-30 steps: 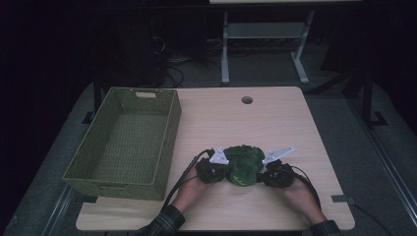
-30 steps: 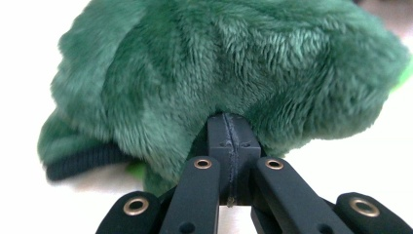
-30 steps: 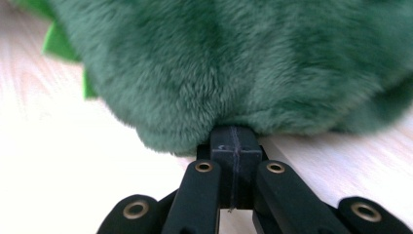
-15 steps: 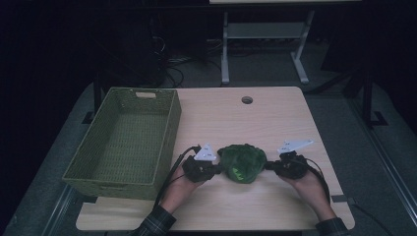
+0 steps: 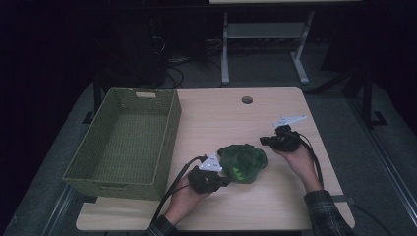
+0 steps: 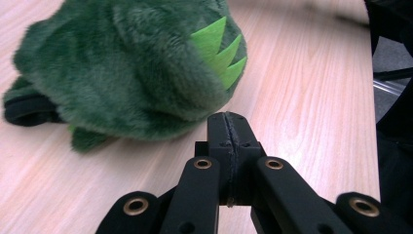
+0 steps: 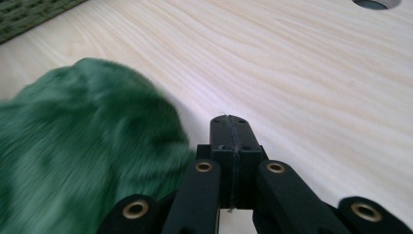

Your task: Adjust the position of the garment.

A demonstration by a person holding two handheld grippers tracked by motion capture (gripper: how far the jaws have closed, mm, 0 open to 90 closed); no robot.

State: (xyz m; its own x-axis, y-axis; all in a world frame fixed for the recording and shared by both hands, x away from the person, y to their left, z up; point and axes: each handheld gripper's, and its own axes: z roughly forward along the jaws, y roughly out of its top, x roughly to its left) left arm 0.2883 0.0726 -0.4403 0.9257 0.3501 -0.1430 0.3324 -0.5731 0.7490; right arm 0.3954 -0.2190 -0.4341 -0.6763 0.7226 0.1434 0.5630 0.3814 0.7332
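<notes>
The green plush toy (image 5: 242, 162) lies at lower centre of the high view, on the table (image 5: 221, 118). Your left gripper (image 5: 222, 181) and right gripper (image 5: 263, 140) flank it, jaws closed, empty. Soft and probably light, it should yield; pinch a thick fur fold.

The woven basket (image 5: 123, 142) stands along the left side of the bench (image 5: 231, 118), its tall walls blocking any low sweep that way, though its inside lies bare and can be entered from above. The far half of the bench is bare wood apart from a small round hole (image 5: 247, 100) near the back edge. Near the front, the green plush toy (image 5: 243, 162) sits between the left tool (image 5: 223, 181) and the right tool (image 5: 263, 140), barring the straight line between them; bare wood lies around it.
</notes>
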